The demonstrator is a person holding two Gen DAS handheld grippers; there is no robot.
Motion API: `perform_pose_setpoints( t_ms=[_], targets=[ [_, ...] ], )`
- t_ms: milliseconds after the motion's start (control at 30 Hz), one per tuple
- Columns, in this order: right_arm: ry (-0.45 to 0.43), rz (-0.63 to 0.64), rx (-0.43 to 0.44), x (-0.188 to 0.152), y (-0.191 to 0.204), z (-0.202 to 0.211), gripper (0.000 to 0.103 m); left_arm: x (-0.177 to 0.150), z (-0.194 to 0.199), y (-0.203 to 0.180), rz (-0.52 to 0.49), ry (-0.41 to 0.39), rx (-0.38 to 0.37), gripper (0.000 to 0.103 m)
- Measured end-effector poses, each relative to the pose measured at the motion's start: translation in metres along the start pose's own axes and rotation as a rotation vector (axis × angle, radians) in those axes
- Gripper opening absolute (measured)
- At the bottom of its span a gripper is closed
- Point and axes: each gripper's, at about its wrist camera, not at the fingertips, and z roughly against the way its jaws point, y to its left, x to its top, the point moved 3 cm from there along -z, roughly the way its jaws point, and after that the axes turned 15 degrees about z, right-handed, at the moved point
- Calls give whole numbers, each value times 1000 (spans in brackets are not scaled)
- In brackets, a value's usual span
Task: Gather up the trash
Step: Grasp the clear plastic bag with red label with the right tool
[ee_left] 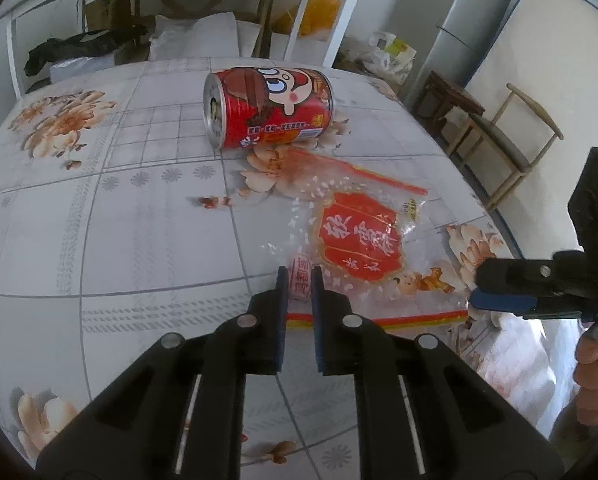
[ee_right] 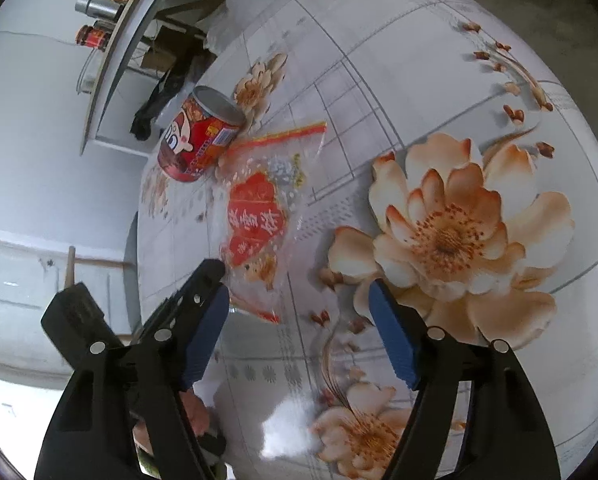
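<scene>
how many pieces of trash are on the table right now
3. A red can lies on its side at the far end of the table. A clear plastic bag lies flat in front of it. A small wrapper sits between the left gripper's pads. More may be hidden.

Left tool point(ee_left: 299, 280) around small wrapper point(ee_left: 300, 280)

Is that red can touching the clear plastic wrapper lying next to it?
Touching. The right wrist view shows the wrapper's striped edge meeting the red can, no gap visible.
</scene>
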Motion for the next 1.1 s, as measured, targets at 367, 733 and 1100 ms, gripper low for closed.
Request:
perform_pose_setpoints(
  t_ms=[367,733,1100],
  targets=[
    [-10,-98,103,8,14,-35,37,0,-5,1,18,49,-108,7],
    [-48,-138,89,0,5,-39,8,-9,2,23,124,111,-232,6],
    [-8,9,58,-29,7,-20,7,-31,32,39,191,153,-290,6]
  ],
)
